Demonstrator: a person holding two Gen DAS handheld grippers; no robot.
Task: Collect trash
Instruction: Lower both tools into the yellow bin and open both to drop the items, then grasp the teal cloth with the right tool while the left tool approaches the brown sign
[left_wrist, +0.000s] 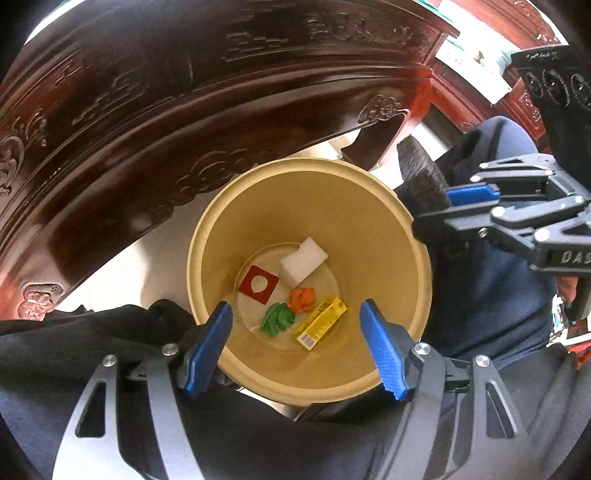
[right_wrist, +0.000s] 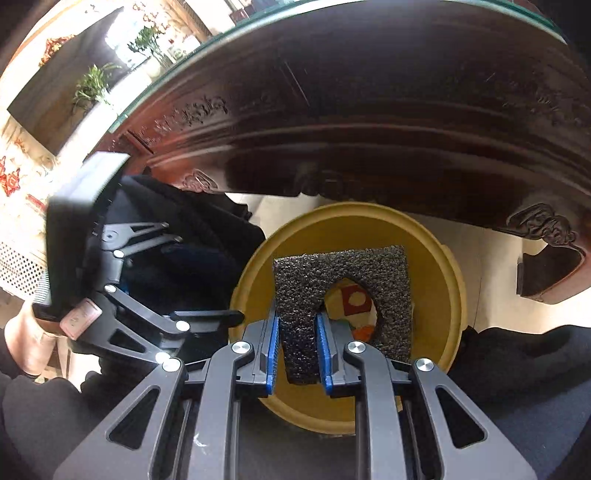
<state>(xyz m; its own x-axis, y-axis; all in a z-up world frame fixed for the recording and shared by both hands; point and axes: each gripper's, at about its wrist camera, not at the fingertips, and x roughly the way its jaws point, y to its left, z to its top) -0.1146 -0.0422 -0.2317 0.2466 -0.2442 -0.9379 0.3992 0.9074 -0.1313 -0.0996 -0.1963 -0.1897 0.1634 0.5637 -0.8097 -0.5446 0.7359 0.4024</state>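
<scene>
A: Fingers of the left gripper (left_wrist: 297, 338)?
B: Spread apart, empty, above the tan bin (left_wrist: 373, 221).
A: The right gripper (right_wrist: 297, 350)?
B: Clamped on black foam (right_wrist: 340, 273), over the bin's six-o'clock rim; yellow carton (left_wrist: 319, 323) lies inside.

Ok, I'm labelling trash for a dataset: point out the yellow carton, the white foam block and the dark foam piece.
yellow carton (left_wrist: 320, 323), left wrist view, middle of its top face.
white foam block (left_wrist: 303, 259), left wrist view, its top face.
dark foam piece (right_wrist: 332, 273), right wrist view, upper part above its hole.
</scene>
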